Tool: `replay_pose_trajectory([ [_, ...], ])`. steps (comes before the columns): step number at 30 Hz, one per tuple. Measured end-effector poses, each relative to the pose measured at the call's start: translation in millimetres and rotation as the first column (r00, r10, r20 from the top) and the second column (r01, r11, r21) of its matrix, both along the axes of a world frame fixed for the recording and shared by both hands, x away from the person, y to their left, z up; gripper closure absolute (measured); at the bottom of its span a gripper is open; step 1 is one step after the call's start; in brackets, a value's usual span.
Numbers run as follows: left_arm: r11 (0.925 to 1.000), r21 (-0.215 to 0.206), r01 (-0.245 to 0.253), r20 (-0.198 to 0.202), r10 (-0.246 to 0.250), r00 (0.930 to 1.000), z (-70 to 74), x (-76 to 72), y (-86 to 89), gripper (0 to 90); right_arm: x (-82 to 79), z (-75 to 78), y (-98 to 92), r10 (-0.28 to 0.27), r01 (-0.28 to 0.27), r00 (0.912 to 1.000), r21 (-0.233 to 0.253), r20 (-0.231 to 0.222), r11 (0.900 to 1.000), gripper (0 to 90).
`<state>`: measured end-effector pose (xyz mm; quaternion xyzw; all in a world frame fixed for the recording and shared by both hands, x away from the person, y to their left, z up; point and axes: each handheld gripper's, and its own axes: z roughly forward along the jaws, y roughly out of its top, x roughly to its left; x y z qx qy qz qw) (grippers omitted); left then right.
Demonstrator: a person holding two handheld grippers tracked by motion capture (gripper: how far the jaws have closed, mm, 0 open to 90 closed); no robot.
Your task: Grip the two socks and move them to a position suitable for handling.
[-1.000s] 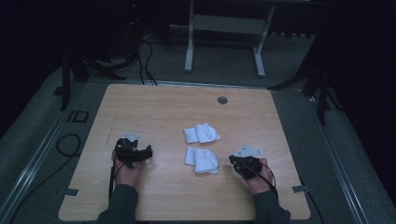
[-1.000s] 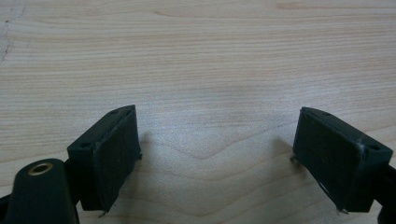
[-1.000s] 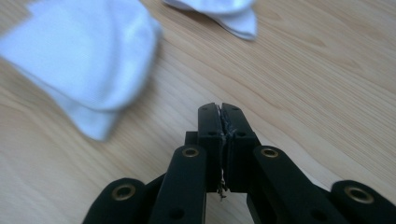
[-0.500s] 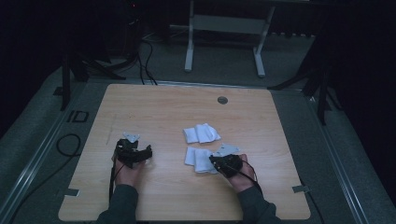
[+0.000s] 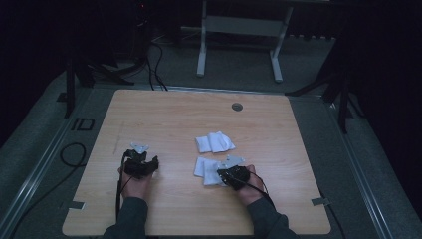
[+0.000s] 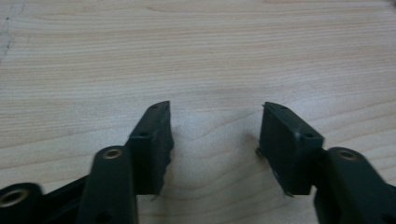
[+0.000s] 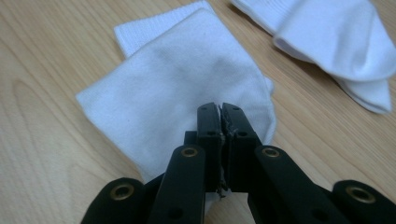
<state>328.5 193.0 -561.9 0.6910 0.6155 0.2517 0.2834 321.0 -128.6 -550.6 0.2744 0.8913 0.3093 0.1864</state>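
**Inspector:** State of the work on the table [image 5: 164,119]?

**Assistant:** Two folded white socks lie right of centre. The near sock [image 7: 177,88] is flat on the wood, folded over on itself, directly in front of the right gripper [image 7: 220,109]. The far sock [image 7: 336,46] lies just beyond it, apart, and is bunched rather than flat.

**Inspector:** Right gripper?

**Assistant:** Its jaws are pressed together, tips over the near edge of the near sock. I cannot tell whether any cloth is caught between them; none shows in the seam. In the high view the gripper [image 5: 230,175] sits at that sock's [image 5: 206,169] right-hand side.

**Inspector:** Left gripper?

**Assistant:** The left gripper [image 6: 215,135] has its jaws spread wide over bare wood, with nothing between them. It rests well apart from both socks [image 5: 142,166].

**Inspector:** Progress?

**Assistant:** In my judgement, early. Each sock is folded singly, but they are not paired or stacked. Bringing the two together remains undone.
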Motion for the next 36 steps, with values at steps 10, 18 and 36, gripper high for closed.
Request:
replay_pose_trajectory([
  [10, 0.9956, 0.004, 0.094, -0.026, -0.093, 0.9953, 4.1, -3.7, -7.4, 64.0, -2.4, -0.5, 16.7, 0.034, -0.034, 0.9992, 0.02, -0.02, 0.999, 86.7],
  [18, 0.9729, 0.032, 0.229, -0.019, -0.228, 0.9734, 9.5, -11.8, -24.3, 85.6, -5.0, -0.7, 24.5, 0.038, -0.037, 0.9987, 0.034, -0.035, 0.999, 86.9],
  [36, 0.8972, -0.021, 0.441, 0.014, -0.441, 0.8975, 13.8, -27.5, -67.6, 89.7, -8.1, -0.6, 39.6, 0.061, -0.06, 0.9973, 0.031, -0.041, 0.998, 87.3],
])
